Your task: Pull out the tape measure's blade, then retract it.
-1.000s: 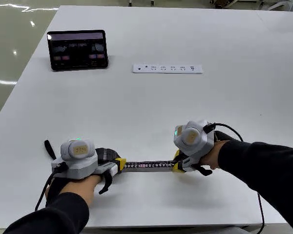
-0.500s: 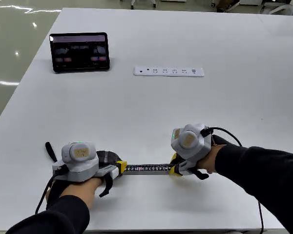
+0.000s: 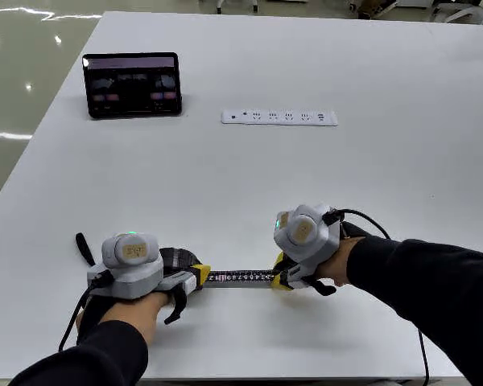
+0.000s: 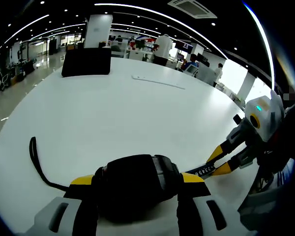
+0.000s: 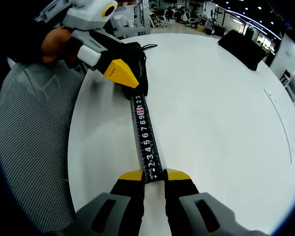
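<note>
A black tape measure case [image 4: 137, 182] sits between the yellow-tipped jaws of my left gripper [image 3: 195, 276], which is shut on it near the table's front edge. Its numbered blade [image 3: 240, 277] runs rightward along the table to my right gripper [image 3: 278, 281]. In the right gripper view the blade [image 5: 144, 135] stretches from the case [image 5: 135, 69] to my right gripper [image 5: 154, 176], shut on the blade's end. The case's black wrist strap [image 4: 35, 162] lies on the table to the left.
A dark tablet [image 3: 132, 83] stands at the far left of the white table [image 3: 306, 177], and a white power strip [image 3: 278, 117] lies at the far middle. A mesh chair [image 5: 29, 147] shows beside the table edge in the right gripper view.
My right gripper has moved left toward the case with the blade's end, so the exposed blade is shorter. The left gripper and case have held still.
</note>
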Demonstrator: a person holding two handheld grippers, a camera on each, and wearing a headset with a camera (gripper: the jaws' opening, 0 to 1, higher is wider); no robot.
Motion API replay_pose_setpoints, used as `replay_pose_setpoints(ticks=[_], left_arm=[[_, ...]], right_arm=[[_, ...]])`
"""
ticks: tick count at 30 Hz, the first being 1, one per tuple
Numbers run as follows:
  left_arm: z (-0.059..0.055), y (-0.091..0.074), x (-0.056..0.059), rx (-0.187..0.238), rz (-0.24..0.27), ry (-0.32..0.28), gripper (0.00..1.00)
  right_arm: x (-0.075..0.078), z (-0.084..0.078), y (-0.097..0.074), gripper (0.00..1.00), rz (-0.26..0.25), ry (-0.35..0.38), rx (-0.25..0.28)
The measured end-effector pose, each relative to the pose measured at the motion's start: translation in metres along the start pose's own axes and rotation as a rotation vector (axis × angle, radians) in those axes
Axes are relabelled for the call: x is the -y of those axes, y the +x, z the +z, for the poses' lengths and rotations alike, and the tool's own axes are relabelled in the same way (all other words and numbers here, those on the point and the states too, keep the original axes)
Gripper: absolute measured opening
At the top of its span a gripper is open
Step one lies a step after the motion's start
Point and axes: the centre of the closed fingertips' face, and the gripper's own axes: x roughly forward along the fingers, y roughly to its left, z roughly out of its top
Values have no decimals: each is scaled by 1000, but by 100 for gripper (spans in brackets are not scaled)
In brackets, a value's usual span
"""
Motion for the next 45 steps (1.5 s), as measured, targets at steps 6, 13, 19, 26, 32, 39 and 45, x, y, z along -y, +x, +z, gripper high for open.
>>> replay_pose_setpoints(ticks=[6, 13, 19, 26, 32, 39, 45], left_arm=[[0, 0, 0, -1, -1, -1, 61], [0, 0, 0, -1, -2, -3, 61], [0, 0, -1, -2, -3, -5, 61], [0, 0, 0, -2, -4, -7, 61], [0, 0, 0, -4, -5, -8, 61], [0, 1, -1, -5, -6, -8, 61], [1, 0, -1, -3, -6, -8, 61]], right_arm=[[-1, 5, 3, 10, 0, 1, 10], [-3, 11, 8, 10, 4, 8, 15], [-6, 23, 13, 10, 6, 5, 40], [-7, 26, 13, 10, 8, -1, 44], [-8, 29, 14, 10, 10, -7, 56], [-7, 33, 14, 10, 11, -11, 59], [-7, 37, 14, 10, 9, -21, 57]])
